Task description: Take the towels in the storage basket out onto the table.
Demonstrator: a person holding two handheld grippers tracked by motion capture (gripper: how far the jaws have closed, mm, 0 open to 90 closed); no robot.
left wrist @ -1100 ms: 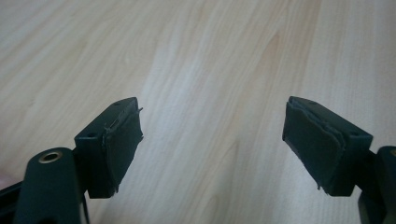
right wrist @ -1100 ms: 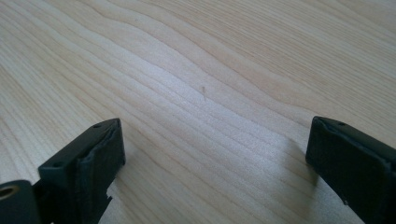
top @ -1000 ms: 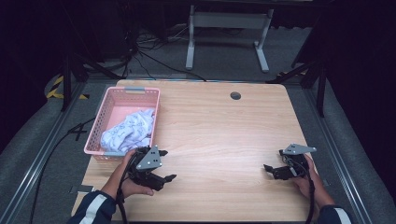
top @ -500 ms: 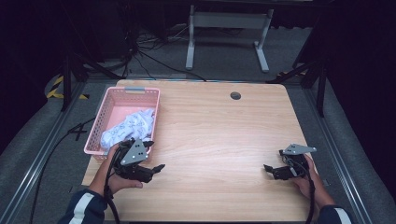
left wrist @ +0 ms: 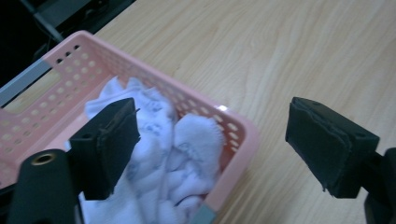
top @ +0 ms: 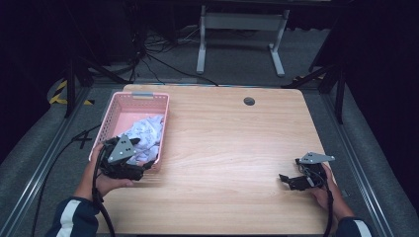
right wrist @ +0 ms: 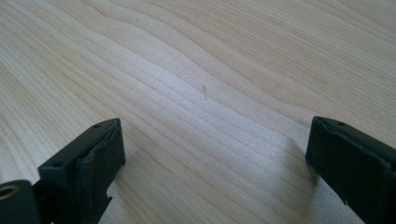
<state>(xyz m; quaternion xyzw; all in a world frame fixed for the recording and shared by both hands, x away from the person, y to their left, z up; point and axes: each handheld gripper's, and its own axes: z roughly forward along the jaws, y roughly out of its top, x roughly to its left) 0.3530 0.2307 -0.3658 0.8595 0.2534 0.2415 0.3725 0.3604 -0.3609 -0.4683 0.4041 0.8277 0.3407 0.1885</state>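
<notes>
While jaws gape, left gripper (left wrist: 212,144) straddles basket (left wrist: 233,126) rim.

Round grommet hole (top: 249,101) in wooden table (top: 232,143); metal stand (top: 240,37), floor cables (top: 163,52)

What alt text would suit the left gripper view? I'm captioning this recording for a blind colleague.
The left claw, wide open, hovers over the near corner of a pink perforated basket holding crumpled white cloth with faint blue print. One jaw is above the cloth, the other above the light wooden table.
</notes>
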